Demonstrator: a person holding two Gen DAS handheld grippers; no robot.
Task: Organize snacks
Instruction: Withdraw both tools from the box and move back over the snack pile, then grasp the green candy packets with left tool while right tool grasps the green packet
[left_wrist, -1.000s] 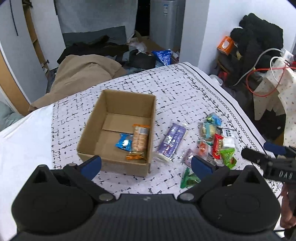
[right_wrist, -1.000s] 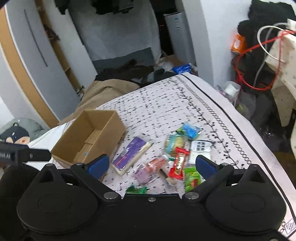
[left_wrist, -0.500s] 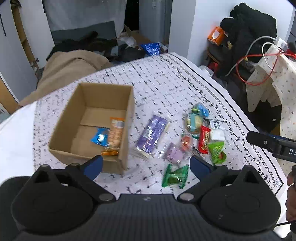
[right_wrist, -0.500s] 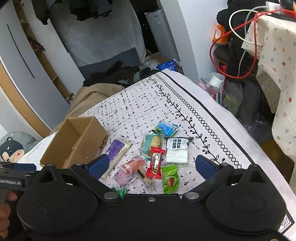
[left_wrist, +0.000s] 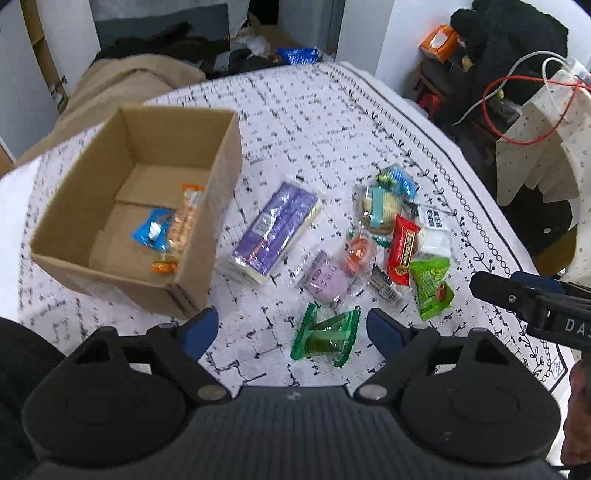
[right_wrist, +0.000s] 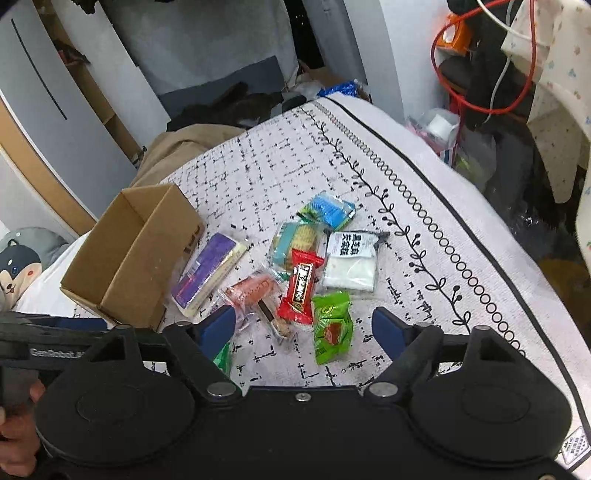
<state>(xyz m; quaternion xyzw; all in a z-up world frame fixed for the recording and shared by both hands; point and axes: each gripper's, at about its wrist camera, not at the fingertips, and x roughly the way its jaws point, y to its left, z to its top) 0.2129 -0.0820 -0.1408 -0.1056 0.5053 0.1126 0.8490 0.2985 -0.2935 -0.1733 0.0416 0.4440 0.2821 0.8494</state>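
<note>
An open cardboard box (left_wrist: 207, 192) (right_wrist: 147, 254) stands on a patterned cloth and holds a blue packet (left_wrist: 152, 230) and an orange snack (left_wrist: 184, 221). Right of it lie a purple bar pack (left_wrist: 275, 229) (right_wrist: 207, 273), a red bar (left_wrist: 403, 249) (right_wrist: 301, 286), a light green packet (left_wrist: 430, 286) (right_wrist: 330, 325), a white packet (right_wrist: 351, 262) and a dark green wrapper (left_wrist: 327, 334). My left gripper (left_wrist: 291, 328) is open, just above the dark green wrapper. My right gripper (right_wrist: 304, 325) is open, over the light green packet and the red bar.
The cloth's bordered edge (right_wrist: 480, 258) drops off to the right, with red and white cables (right_wrist: 491, 74) and bags beyond. A beige blanket (left_wrist: 122, 81) and dark clothes lie behind the box. A hand (right_wrist: 14, 443) holds the left gripper's handle.
Both grippers have moved down and closer to the snack pile. The left one now frames the dark green wrapper; the right one now frames the light green packet. Both stay open.
</note>
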